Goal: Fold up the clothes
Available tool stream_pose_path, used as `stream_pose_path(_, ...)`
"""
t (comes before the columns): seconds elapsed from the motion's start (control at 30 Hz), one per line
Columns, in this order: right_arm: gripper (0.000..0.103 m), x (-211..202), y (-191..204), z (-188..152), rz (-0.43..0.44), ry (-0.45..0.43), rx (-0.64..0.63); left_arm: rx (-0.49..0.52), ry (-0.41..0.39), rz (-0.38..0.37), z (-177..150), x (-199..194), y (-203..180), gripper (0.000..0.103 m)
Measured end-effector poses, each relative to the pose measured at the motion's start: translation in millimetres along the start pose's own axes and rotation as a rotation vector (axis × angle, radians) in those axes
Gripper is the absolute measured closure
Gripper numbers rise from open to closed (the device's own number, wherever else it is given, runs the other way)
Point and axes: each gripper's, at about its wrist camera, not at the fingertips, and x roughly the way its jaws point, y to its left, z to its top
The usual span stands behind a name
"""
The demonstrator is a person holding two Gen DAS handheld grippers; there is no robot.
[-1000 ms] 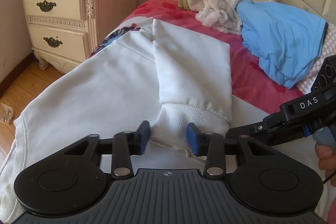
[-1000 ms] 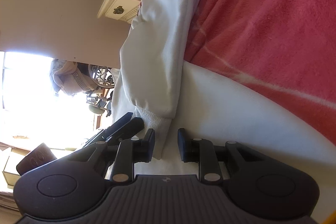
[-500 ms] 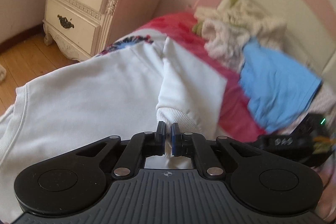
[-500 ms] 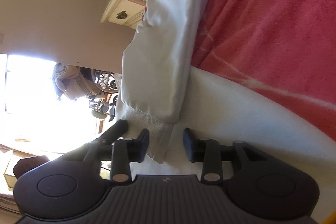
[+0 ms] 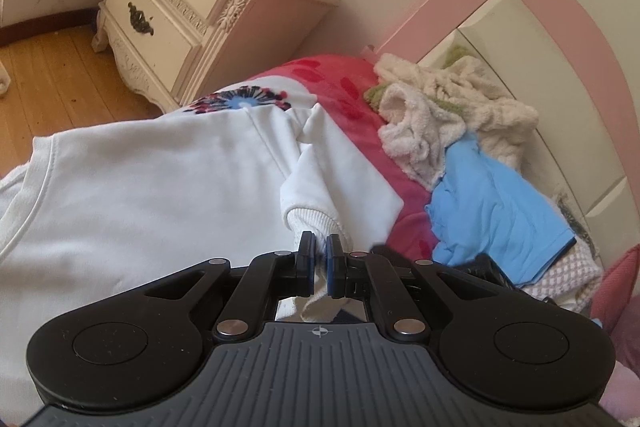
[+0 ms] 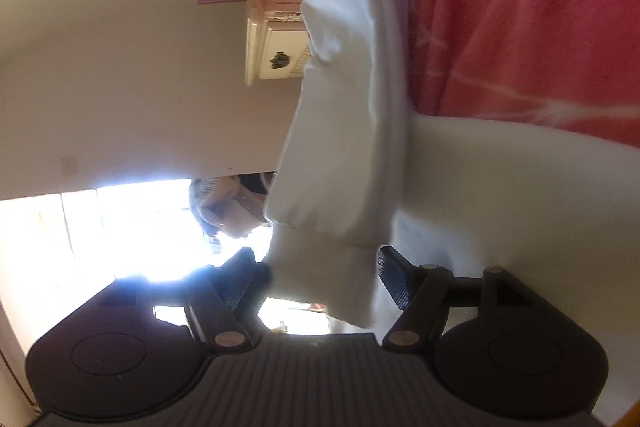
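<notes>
A white sweatshirt (image 5: 144, 195) lies spread on the red bedspread (image 5: 344, 87), neckline at the left. Its sleeve (image 5: 320, 183) rises off the body, and my left gripper (image 5: 319, 263) is shut on the ribbed cuff (image 5: 310, 221). In the right wrist view the same sleeve (image 6: 352, 115) stands lifted, its cuff (image 6: 320, 275) hanging between the wide-apart fingers of my open right gripper (image 6: 316, 281). Whether the cuff touches those fingers is unclear. The right gripper's dark body (image 5: 484, 267) shows just beyond my left fingers.
A pile of cream fleece (image 5: 444, 107), a blue shirt (image 5: 492, 203) and a checked cloth (image 5: 568, 275) lies against the pink headboard (image 5: 560, 11). A cream nightstand (image 5: 192, 3) stands on the wooden floor (image 5: 52, 75) left of the bed.
My left gripper closed on the sleeve cuff and lifted it, tilting left. My right gripper opened wider, and the sleeve now stands raised off the sweatshirt body.
</notes>
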Motion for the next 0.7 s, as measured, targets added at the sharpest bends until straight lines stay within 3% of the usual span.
stream_pose_path(0.2,0.044,8.9,-8.7,1.8,0.028,-0.008,0.032,-0.024,-0.002,0.016,-1.8,-0.4,6.5,0.100)
stream_pose_path(0.37,0.084,8.0,-8.5,-0.6,0.012,-0.008,0.004,-0.059,-0.012,0.022,1.1,-3.7,11.6,0.100)
stream_pose_path(0.43,0.090,6.5,-3.1,-2.5,0.006,-0.004,-0.029,-0.058,-0.013,0.027,1.7,-7.0,9.8,0.100)
stream_pose_path(0.7,0.094,3.0,39.8,-23.5,-0.002,0.060,-0.205,0.030,-0.023,0.057,5.2,-50.1,-9.1,0.100)
